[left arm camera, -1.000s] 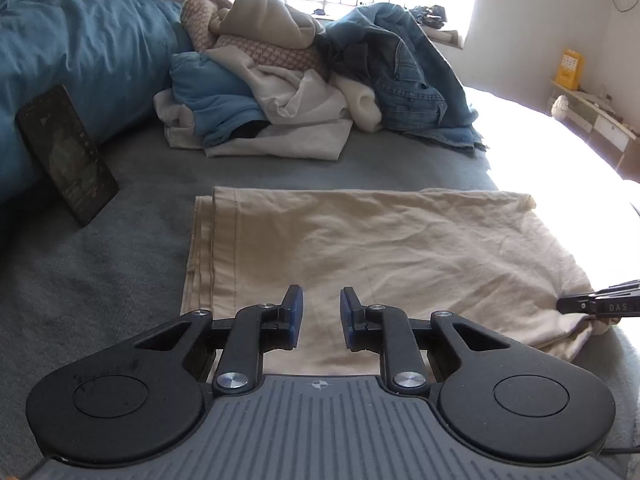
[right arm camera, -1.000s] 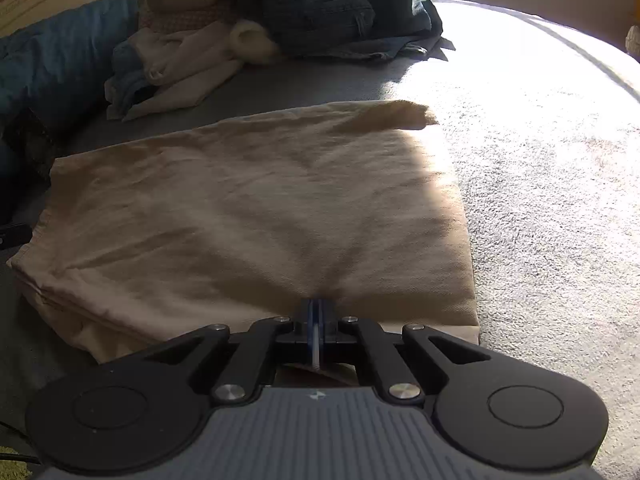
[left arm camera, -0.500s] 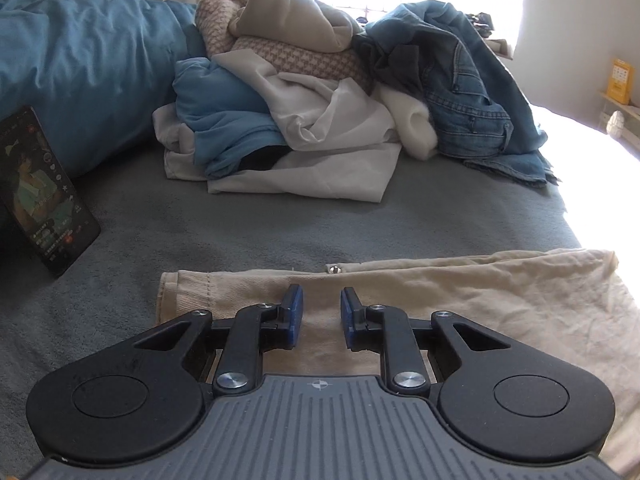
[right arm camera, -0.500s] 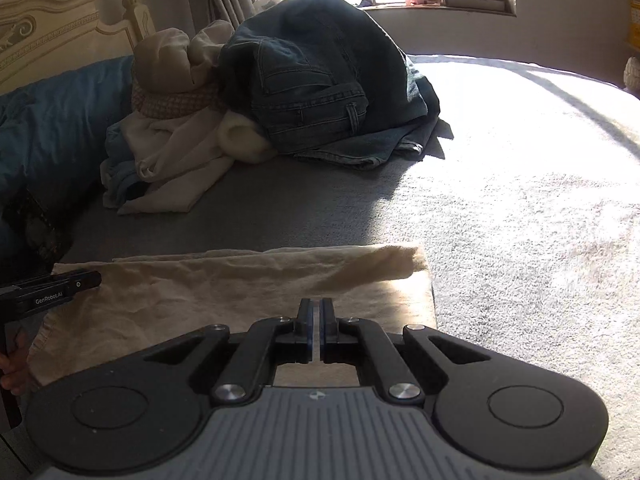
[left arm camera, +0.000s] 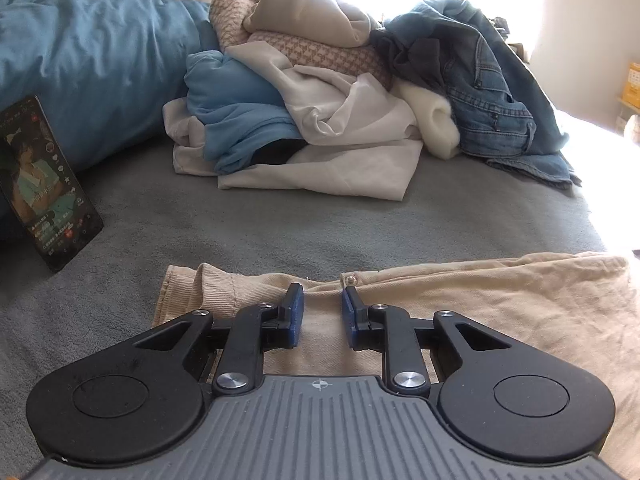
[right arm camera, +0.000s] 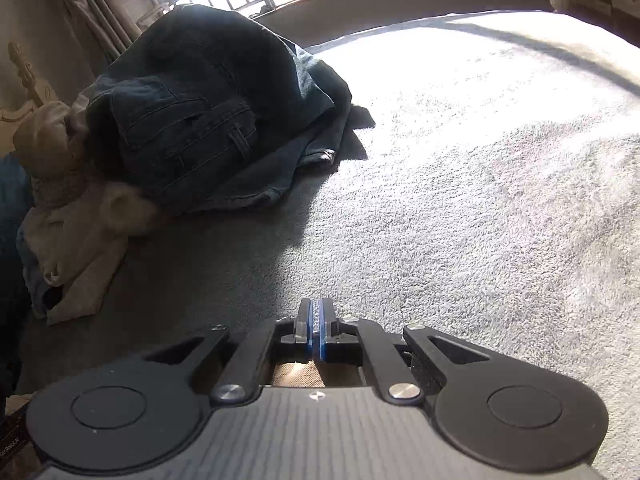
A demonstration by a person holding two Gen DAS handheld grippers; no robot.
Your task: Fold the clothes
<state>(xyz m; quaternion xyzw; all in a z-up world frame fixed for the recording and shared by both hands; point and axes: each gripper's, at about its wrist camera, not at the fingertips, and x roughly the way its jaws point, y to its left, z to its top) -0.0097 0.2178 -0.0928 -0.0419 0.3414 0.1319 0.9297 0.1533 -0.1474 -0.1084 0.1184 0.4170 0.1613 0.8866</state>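
Beige trousers [left arm camera: 480, 300] lie folded flat on the grey bed [left arm camera: 360, 220], waistband edge beneath left tongs [left arm camera: 322, 312], slightly spread, pinching nothing. Right tongs [right arm camera: 317, 334] pressed together, empty. Judgement: seat pads over the full edge stack before clamping.

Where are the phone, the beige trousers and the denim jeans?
phone [left arm camera: 46, 184]: left wrist view, middle of its lit screen.
beige trousers [left arm camera: 520, 308]: left wrist view, flat cloth right of the fingers.
denim jeans [right arm camera: 192, 128]: right wrist view, back pocket area.
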